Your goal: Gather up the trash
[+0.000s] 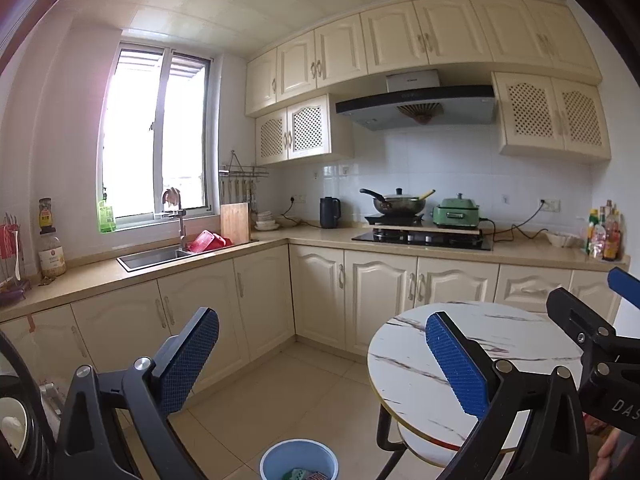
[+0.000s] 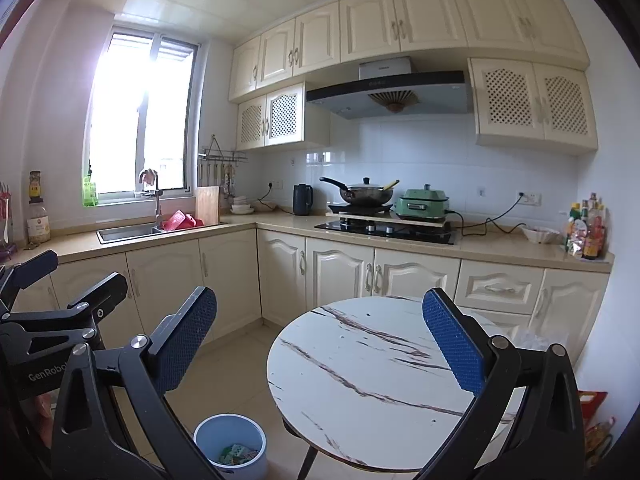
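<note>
A light blue trash bin (image 2: 230,446) stands on the floor left of a round marble-look table (image 2: 360,380); green and reddish packets lie inside it. The left wrist view shows the same bin (image 1: 298,460) at the bottom edge and the table (image 1: 404,364) to the right. My left gripper (image 1: 320,364) is open, held high above the floor with nothing between its blue pads. My right gripper (image 2: 320,354) is open too, above the table's left edge, empty. Each gripper's black frame shows at the side of the other's view. The tabletop carries nothing.
Cream cabinets and a beige counter (image 2: 500,246) run along the back and left walls, with a sink (image 2: 128,233), a hob with a wok (image 2: 366,194) and a green cooker (image 2: 424,202). Bottles (image 2: 586,232) stand at the counter's right end. Red bags (image 2: 596,420) lie at the far right.
</note>
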### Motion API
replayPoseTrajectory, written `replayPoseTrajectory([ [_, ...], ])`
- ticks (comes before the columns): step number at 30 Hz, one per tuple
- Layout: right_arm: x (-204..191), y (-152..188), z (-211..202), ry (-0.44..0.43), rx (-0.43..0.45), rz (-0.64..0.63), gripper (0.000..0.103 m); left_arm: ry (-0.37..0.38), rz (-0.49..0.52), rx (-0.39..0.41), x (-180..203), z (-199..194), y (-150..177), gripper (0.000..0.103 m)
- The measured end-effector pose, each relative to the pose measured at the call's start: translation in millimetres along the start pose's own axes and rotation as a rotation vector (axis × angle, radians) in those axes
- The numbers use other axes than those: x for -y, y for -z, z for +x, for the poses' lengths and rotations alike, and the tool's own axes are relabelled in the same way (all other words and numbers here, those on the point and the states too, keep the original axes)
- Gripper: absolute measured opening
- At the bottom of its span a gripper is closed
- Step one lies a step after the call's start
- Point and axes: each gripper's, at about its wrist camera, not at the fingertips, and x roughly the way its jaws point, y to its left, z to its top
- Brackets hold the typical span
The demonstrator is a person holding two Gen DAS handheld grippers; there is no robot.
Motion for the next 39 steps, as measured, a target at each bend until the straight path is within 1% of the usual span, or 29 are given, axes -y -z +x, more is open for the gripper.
replayPoseTrajectory([
  [3,1,1,0,-0.004,-0.005,0.002,0.103,0.01,0.004,-0.001,2,5,-7,0.102],
  [7,1,2,1,-0.005,-0.011,0.004,0.103,0.016,-0.002,-0.007,-8,16,-21,0.102],
  [11,2,2,2,-0.007,-0.016,0.002,0.103,0.008,-0.008,0.011,-16,17,-27,0.102],
  [13,2,3,2,-0.006,-0.019,0.002,0.103,0.001,0.0,0.006,-20,18,-31,0.102],
  [22,2,4,3,-0.006,-0.027,0.001,0.103,0.02,0.007,0.002,-33,21,-48,0.102],
  [39,3,5,5,-0.004,-0.032,0.002,0.103,0.022,0.015,-0.001,-45,22,-58,0.102],
])
